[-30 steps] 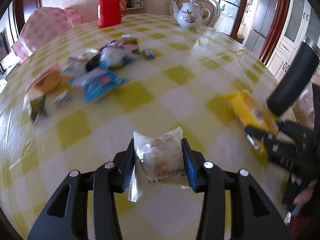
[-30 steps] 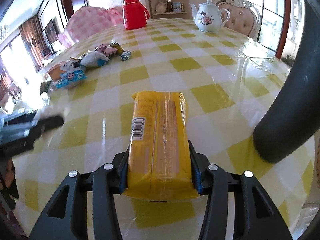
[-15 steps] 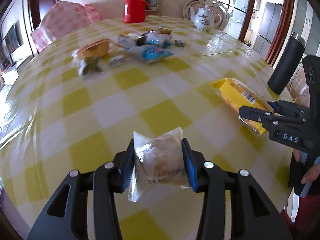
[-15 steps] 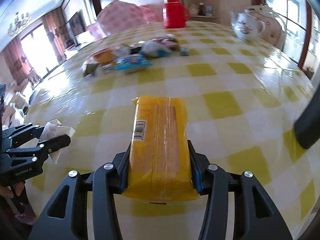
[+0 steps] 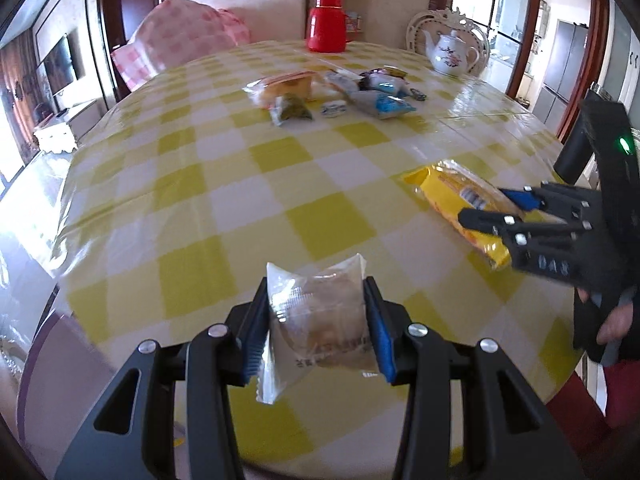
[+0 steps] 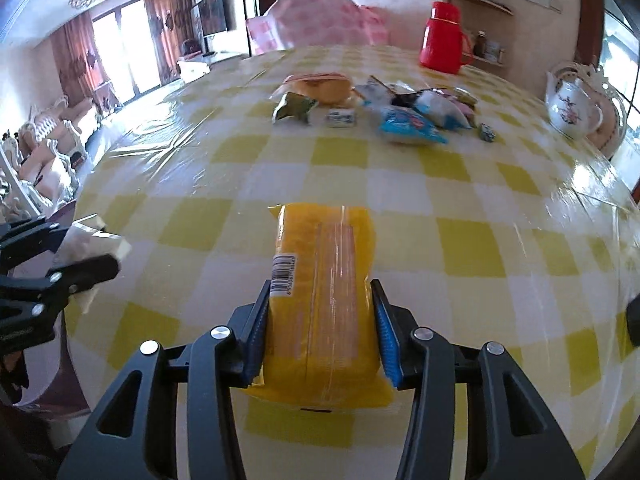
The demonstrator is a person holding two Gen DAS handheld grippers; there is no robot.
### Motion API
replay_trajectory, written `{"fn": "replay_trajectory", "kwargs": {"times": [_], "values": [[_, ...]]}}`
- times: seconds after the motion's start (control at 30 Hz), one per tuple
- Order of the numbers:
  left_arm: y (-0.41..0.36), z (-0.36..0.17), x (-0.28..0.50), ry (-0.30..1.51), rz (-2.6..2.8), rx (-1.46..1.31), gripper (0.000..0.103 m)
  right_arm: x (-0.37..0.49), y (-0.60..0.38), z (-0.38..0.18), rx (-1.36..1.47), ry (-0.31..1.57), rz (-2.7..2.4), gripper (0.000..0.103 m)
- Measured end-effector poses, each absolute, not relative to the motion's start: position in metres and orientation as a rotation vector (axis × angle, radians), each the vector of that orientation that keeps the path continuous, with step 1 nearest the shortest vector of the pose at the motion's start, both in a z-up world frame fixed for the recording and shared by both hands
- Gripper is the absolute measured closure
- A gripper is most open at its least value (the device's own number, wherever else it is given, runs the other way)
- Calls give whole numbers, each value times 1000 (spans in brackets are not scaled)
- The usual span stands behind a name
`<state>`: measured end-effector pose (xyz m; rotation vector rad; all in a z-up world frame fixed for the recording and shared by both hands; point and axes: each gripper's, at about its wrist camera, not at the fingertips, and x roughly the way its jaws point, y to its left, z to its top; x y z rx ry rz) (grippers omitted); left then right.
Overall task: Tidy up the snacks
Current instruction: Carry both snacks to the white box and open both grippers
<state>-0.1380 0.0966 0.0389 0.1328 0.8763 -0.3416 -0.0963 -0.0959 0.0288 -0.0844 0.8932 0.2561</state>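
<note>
My left gripper (image 5: 318,328) is shut on a clear wrapped pastry (image 5: 320,320), held above the near edge of the yellow-checked table (image 5: 224,184). My right gripper (image 6: 320,328) is shut on a long yellow biscuit pack (image 6: 324,276). The left wrist view shows that gripper (image 5: 504,210) at the right, with the yellow pack (image 5: 452,188) sticking out of it. In the right wrist view the left gripper (image 6: 84,256) appears at the left edge with the pastry (image 6: 86,240). A heap of several snack packets (image 5: 340,92) (image 6: 384,108) lies far across the table.
A red thermos (image 5: 327,22) (image 6: 444,36) and a white flowered teapot (image 5: 450,50) (image 6: 574,110) stand at the table's far side. A pink-covered chair (image 5: 184,40) is behind the table. A hand (image 5: 616,320) grips the right tool.
Both grippers have pulled back toward the near edge of the table with their packets, so the snack heap now looks farther away. The black bottle at the right has left the right wrist view.
</note>
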Motion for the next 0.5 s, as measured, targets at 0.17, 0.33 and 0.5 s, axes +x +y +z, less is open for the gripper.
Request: {"fn": "replay_trajectory", "kwargs": {"times": [0.17, 0.33, 0.5], "values": [[124, 38, -147, 880, -302, 124, 58, -72, -72, 14, -163, 934, 230, 45], [155, 41, -158, 877, -248, 117, 58, -82, -46, 25, -182, 861, 290, 56], [195, 41, -171, 884, -170, 100, 58, -103, -1, 43, -215, 813, 409, 57]]}}
